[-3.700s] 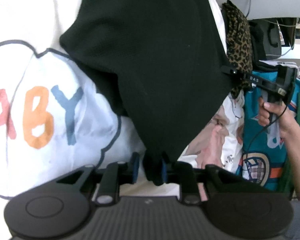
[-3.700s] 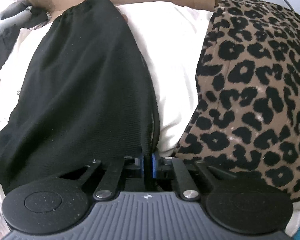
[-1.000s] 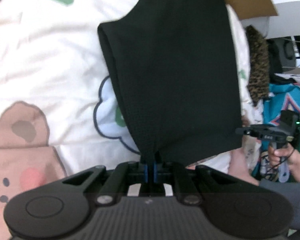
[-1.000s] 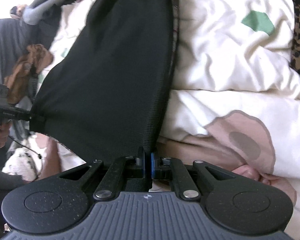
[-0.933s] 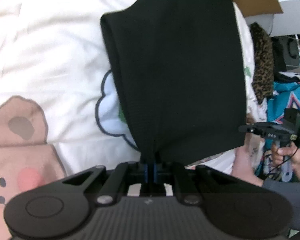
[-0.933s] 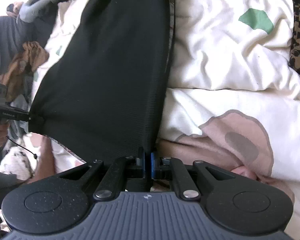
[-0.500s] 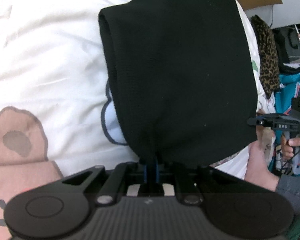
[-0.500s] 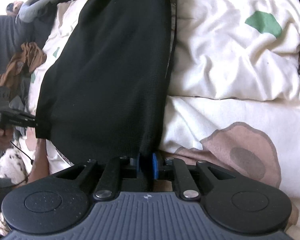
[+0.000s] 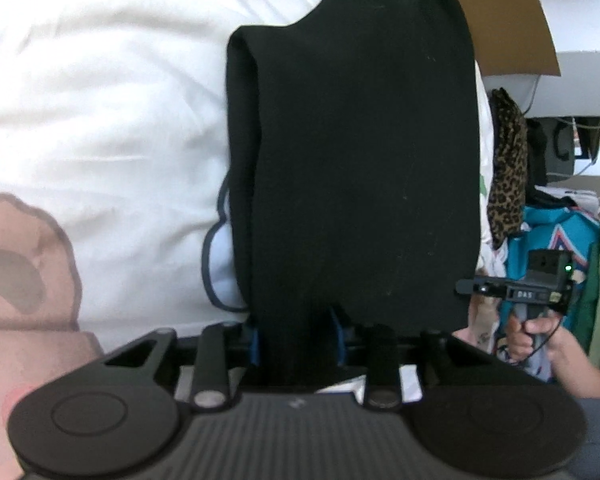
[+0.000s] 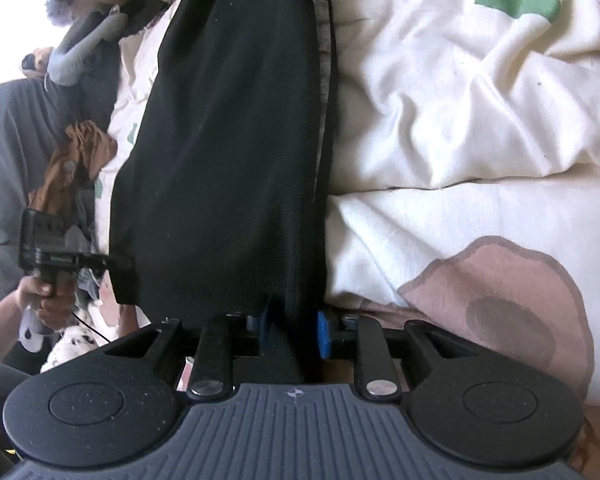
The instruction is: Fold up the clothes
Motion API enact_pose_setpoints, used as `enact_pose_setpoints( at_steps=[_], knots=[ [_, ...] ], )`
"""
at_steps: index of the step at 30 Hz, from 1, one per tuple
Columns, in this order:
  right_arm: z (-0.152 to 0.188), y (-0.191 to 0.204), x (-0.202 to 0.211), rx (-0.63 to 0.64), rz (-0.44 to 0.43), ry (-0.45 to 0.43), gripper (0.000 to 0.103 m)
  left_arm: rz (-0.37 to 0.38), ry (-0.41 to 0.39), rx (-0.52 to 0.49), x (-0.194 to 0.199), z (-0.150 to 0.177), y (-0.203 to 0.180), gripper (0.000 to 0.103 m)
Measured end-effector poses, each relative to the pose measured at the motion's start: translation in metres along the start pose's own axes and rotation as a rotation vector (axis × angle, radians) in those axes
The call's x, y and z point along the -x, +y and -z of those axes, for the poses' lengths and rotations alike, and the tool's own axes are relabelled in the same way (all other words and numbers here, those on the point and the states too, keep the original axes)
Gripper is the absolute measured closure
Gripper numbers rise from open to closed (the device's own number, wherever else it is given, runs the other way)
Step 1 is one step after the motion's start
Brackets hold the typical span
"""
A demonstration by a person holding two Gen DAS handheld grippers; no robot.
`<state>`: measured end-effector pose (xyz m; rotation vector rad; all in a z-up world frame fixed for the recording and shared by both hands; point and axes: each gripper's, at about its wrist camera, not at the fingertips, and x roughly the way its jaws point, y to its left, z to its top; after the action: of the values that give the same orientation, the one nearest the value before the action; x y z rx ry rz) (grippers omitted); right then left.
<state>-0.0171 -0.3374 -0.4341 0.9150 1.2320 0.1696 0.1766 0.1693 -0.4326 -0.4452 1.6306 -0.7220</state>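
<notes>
Folded black knit garment [image 9: 352,168], lying on my cream cartoon-print bedspread [image 9: 100,112]. My left gripper [image 9: 296,338] and right gripper [image 10: 294,330]: jaws just parted, released, cloth hem slack between the blue pads.

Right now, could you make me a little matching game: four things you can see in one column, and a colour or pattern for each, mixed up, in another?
Things:
1. garment lying between the gripper fingers
2. bedding
3. cloth hanging at the right in the left view
4. box

Colours:
a. leopard print
b. plain brown
c. black
d. cream with a green patch

Pairs: 1-c, 2-d, 3-a, 4-b
</notes>
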Motion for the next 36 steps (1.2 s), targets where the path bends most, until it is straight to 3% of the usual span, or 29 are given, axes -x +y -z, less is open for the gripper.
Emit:
enact_pose_setpoints(
  at_steps=[3, 5, 6, 7, 13, 27, 36],
  knots=[
    [0.000, -0.004, 0.001, -0.016, -0.020, 0.006, 0.074, 0.018, 0.012, 0.018, -0.001, 0.000, 0.008, 0.089],
    [0.000, -0.005, 0.001, -0.016, -0.027, 0.011, 0.074, 0.026, 0.023, 0.029, -0.002, 0.000, 0.013, 0.093],
    [0.000, -0.004, 0.000, -0.014, -0.030, 0.011, 0.078, 0.025, 0.026, 0.029, -0.002, 0.000, 0.014, 0.093],
    [0.000, -0.004, -0.001, -0.008, -0.029, 0.013, 0.090, 0.022, 0.026, 0.026, -0.002, -0.001, 0.014, 0.094],
    [0.000, 0.019, -0.001, 0.103, 0.025, 0.015, 0.098, -0.016, 0.038, 0.016, 0.007, 0.002, 0.010, 0.097],
    [0.014, 0.038, 0.027, 0.174, -0.041, 0.029, 0.100, 0.000, 0.057, -0.031, 0.032, 0.013, 0.000, 0.098],
    [0.026, 0.049, 0.031, 0.185, -0.083, 0.044, 0.100, 0.023, 0.071, -0.044, 0.034, 0.040, -0.022, 0.098]
  ],
)
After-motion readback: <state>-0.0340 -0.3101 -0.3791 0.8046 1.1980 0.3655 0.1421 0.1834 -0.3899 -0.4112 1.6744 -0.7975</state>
